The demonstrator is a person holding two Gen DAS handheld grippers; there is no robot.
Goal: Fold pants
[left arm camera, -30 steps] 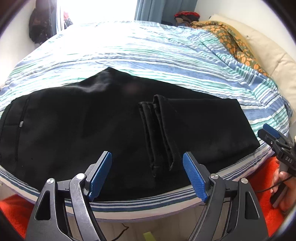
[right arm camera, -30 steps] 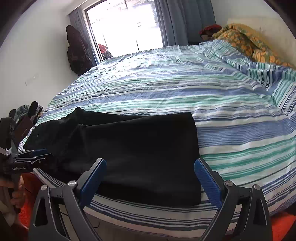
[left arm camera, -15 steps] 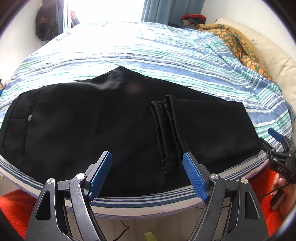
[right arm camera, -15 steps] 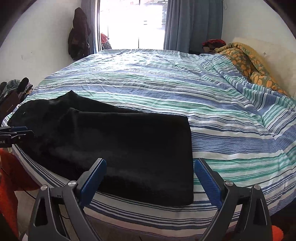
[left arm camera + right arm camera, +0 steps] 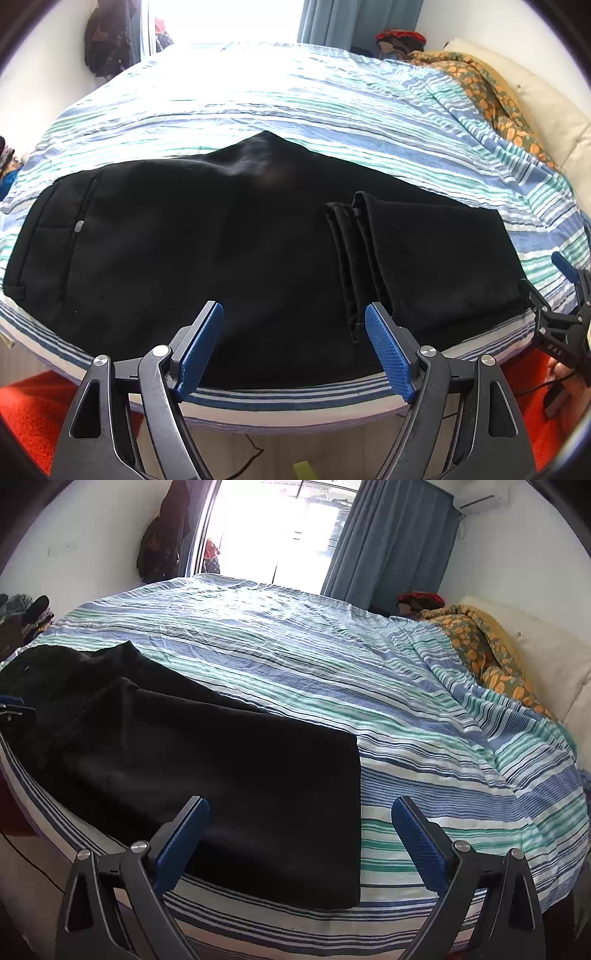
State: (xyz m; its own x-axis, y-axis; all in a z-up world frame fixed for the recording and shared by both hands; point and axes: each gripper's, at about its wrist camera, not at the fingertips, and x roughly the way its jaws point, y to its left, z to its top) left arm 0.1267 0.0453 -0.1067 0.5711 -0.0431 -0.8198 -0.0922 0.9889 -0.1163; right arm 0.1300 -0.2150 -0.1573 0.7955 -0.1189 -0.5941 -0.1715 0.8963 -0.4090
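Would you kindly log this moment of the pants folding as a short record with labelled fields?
garment: black pants, flat along the near edge of the bed
fold state: leg ends folded back over the middle, hems stacked; folded edge at the right end
surface: striped bedspread
left claw: open, empty, above the near edge of the pants
right claw: open, empty, by the folded end
background: orange patterned blanket, blue curtain
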